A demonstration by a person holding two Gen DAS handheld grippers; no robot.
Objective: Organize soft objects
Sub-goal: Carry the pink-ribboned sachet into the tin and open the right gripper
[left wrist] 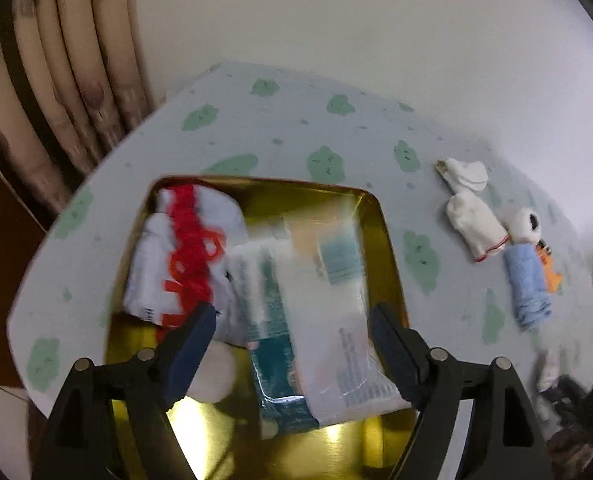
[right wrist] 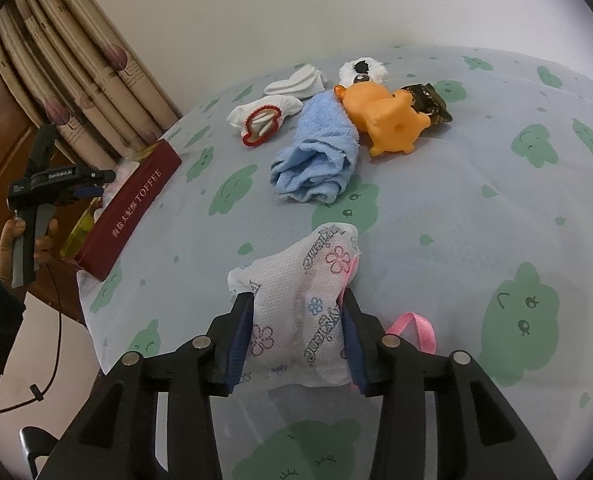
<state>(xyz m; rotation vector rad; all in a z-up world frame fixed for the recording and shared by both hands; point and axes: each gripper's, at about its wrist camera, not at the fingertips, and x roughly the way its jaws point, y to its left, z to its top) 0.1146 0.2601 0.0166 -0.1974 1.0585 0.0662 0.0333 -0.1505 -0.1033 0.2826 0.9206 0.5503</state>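
Bench [right wrist: 476,184] w/ green-print cloth: right gripper [right wrist: 296,320] clamps white mesh pouch [right wrist: 304,300] lower centre; left gripper [left wrist: 292,328] open over gold tin [left wrist: 384,248].

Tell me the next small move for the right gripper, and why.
Probably lift and carry left toward the toffee tin. The right gripper is shut on the white floral pouch, still low over the tablecloth, and the tin already holds other soft packs.

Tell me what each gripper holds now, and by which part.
The right gripper pinches the white floral mesh pouch across its near end. The left gripper is open over the gold tin and holds nothing.
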